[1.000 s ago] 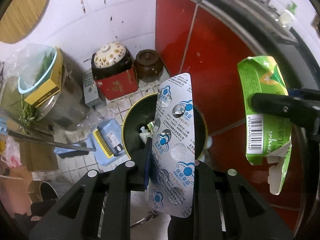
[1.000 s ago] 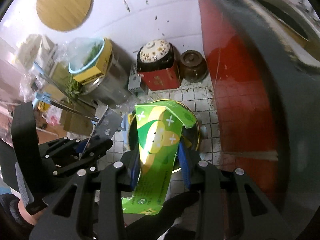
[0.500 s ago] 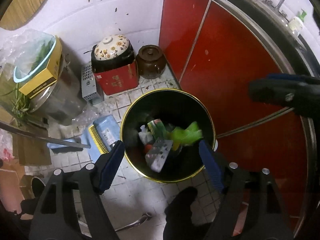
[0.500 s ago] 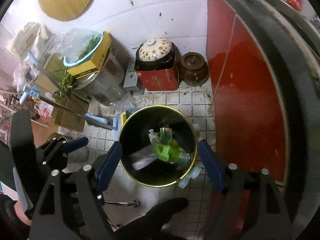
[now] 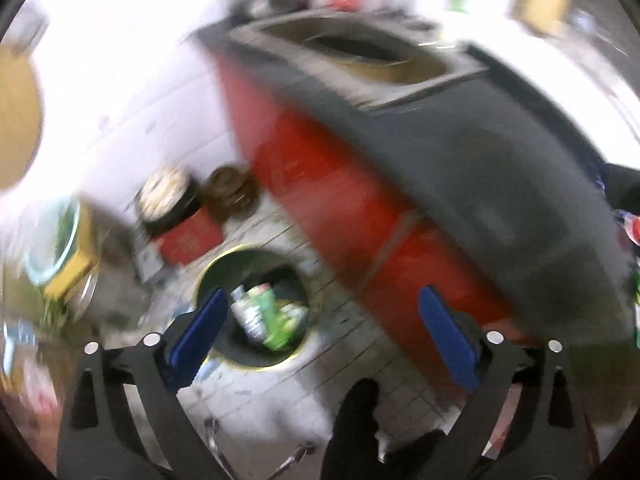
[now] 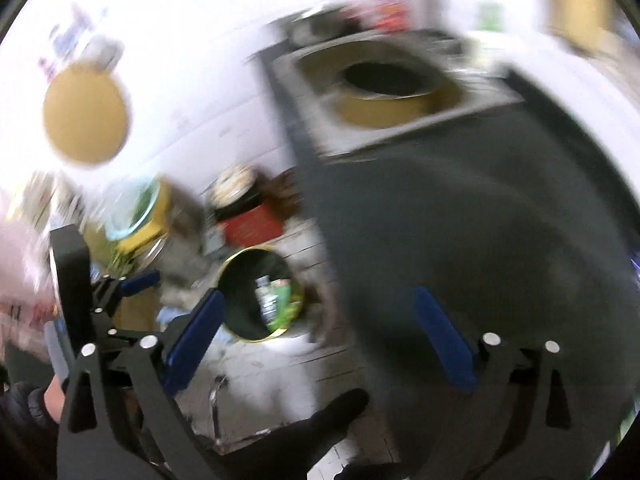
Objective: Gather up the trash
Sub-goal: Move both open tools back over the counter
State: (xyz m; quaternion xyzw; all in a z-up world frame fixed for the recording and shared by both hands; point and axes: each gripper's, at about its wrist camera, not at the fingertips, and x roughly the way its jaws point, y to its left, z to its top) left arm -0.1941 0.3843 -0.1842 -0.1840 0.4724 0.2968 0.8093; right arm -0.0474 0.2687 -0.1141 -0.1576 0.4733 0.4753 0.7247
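Both feeds heavily motion-blurred. My left gripper (image 5: 320, 320) is spread wide, nothing between the 2 blue pads (image 5: 198, 330). My right gripper (image 6: 320, 320) is equally released, also empty. In the right wrist view I see the left gripper (image 6: 120, 286) off to the left side, its pad tip visible.

Trash bin (image 5: 298, 344), black with gold rim, sits on the tiled floor (image 5: 276, 392) beside the red cabinet (image 5: 340, 216). Trash (image 5: 270, 316) lies inside it: green wrapper and a silvery piece, details too smeared to read. The right view shows the same bin (image 6: 236, 304) with the trash (image 6: 276, 300) inside.

Dark countertop (image 6: 480, 220) with a sink (image 6: 380, 80) fills the upper right. Round wooden board (image 6: 86, 118) on the white wall.
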